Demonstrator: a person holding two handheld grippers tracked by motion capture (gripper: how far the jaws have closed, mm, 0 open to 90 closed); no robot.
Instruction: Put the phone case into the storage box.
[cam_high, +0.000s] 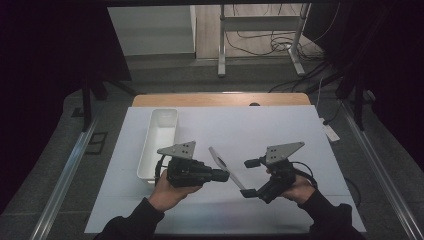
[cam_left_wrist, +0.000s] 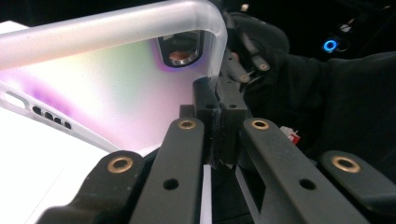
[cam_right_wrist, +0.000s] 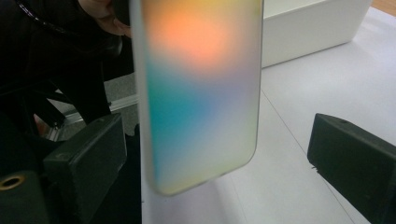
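The white bin (cam_high: 159, 142) stands left of centre on the white table sheet (cam_high: 280, 125), nothing visible inside it. Just right of it, the left gripper (cam_high: 224, 175) is clamped on one edge of a translucent phone case (cam_high: 226, 168), held above the sheet. The right gripper (cam_high: 251, 177) has its jaws spread wide either side of the case (pads not touching). Beyond the table lie grey floor and cables (cam_high: 280, 42).

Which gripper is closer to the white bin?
Left. The left gripper sits just beside the near end of the white bin, clamped on the phone case. The right gripper is farther away, on the other side of the case, jaws open.
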